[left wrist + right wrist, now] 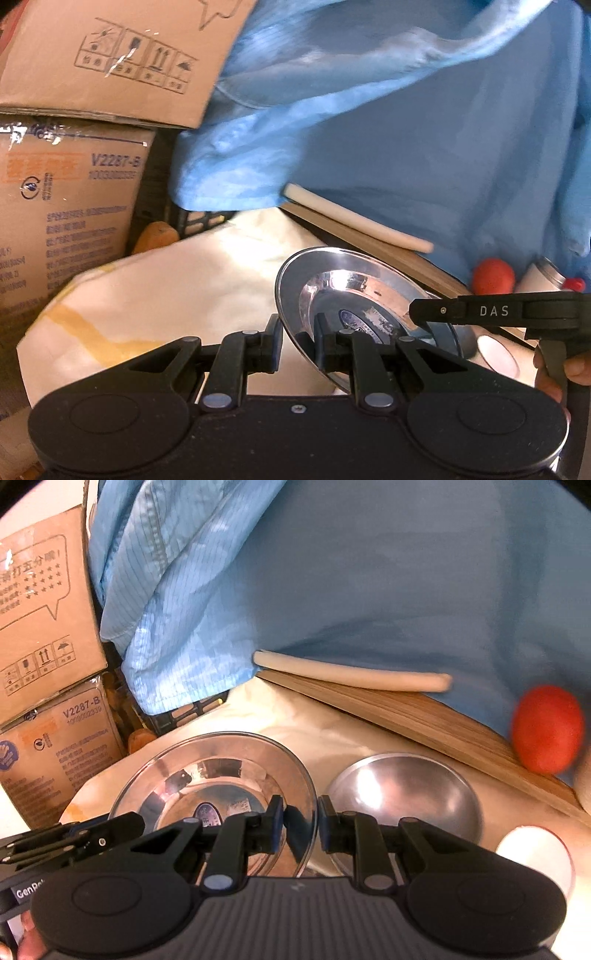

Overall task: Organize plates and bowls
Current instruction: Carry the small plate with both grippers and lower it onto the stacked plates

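Observation:
A shiny steel plate (354, 295) with a sticker in its middle hangs tilted above the cream cloth (177, 288). My left gripper (297, 343) is shut on its near rim. From the right edge of the left wrist view, my right gripper (413, 317) reaches the opposite rim. In the right wrist view the same plate (210, 775) fills the lower left, and my right gripper (301, 825) is shut on its right rim. The left gripper (138, 825) comes in at the plate's left side. A steel bowl (406, 794) sits on the cloth just right of the plate.
A person's blue garment (369, 572) fills the background. A wooden board (424, 720) with a white rod (351, 674) on it lies behind the bowl. A red ball-like thing (546, 729) rests at its right end. Cardboard boxes (66, 192) stack at the left. A white round lid (535, 856) is at the lower right.

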`<act>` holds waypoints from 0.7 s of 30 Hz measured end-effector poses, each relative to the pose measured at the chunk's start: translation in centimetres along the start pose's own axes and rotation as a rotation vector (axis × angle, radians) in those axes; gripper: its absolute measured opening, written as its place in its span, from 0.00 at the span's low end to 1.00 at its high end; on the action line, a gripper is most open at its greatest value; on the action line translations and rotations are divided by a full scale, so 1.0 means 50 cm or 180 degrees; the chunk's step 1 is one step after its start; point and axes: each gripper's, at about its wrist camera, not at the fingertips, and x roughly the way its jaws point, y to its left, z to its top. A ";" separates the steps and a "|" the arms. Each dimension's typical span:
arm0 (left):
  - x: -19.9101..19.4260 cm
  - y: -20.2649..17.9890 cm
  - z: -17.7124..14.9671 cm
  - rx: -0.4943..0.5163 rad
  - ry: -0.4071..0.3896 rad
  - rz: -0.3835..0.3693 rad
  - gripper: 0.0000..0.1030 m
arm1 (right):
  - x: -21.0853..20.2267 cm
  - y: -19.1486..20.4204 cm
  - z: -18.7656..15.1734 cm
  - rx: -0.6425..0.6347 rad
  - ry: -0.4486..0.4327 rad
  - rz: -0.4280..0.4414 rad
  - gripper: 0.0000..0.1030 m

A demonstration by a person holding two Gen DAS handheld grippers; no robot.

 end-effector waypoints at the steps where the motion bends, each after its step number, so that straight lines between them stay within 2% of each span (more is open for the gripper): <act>1: -0.007 -0.004 -0.005 0.0003 0.0015 -0.0031 0.18 | -0.011 -0.003 -0.007 0.0013 -0.0007 -0.0021 0.21; 12: -0.058 -0.043 -0.047 0.0149 0.0090 -0.0199 0.18 | -0.112 -0.023 -0.082 0.0136 -0.0083 -0.0147 0.21; 21: -0.078 -0.042 -0.081 0.0299 0.0221 -0.0154 0.19 | -0.141 -0.016 -0.144 0.0210 -0.0073 -0.0098 0.21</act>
